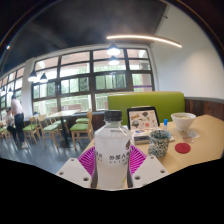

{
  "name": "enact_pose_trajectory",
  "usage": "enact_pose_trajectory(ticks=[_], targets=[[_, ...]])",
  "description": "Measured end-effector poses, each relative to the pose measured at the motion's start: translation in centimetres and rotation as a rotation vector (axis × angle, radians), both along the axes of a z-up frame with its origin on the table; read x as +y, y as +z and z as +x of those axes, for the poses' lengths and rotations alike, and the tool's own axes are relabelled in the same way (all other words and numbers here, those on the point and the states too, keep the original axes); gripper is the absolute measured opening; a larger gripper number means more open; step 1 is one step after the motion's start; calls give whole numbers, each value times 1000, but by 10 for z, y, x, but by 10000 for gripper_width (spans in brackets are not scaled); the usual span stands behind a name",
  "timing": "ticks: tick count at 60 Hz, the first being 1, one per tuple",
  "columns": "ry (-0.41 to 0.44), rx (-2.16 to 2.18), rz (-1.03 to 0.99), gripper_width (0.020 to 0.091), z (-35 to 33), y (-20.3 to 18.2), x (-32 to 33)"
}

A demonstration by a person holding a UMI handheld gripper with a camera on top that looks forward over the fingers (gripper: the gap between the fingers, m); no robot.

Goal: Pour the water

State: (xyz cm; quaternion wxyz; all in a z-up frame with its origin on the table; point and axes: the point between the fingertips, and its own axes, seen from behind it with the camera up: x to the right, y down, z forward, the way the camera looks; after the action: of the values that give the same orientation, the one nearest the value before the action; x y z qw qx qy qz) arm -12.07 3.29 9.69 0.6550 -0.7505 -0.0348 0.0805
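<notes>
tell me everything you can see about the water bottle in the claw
The water bottle is clear plastic with a white screw cap and a white label carrying green print. It stands upright and looks closed, cap on. It sits between the claw's two fingers, whose magenta pads press on its sides, so it seems gripped. Its base is hidden, so whether it rests on the table cannot be told. Its water level is unclear. A patterned cup stands just beyond it.

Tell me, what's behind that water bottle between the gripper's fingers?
Behind the water bottle, just to one side, stand a patterned cup, a red lid and a white cup on the table. Whatever sits directly behind the bottle is hidden.
</notes>
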Motion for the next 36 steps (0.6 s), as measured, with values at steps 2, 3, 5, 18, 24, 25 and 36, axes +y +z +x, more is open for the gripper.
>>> enact_pose_trajectory(ticks=[2,3,5,18,24,25,36], targets=[[7,42,-7,398,-3,10,8],[14,68,-8,399,-4,14,14],[22,132,-12,400,-5,22,26],[22,942,14,404,24,96,81],[19,1452,5,410,61,88,111],[18,1533,1,410,65,84,120],[4,1974,-80,411,75,75,117]])
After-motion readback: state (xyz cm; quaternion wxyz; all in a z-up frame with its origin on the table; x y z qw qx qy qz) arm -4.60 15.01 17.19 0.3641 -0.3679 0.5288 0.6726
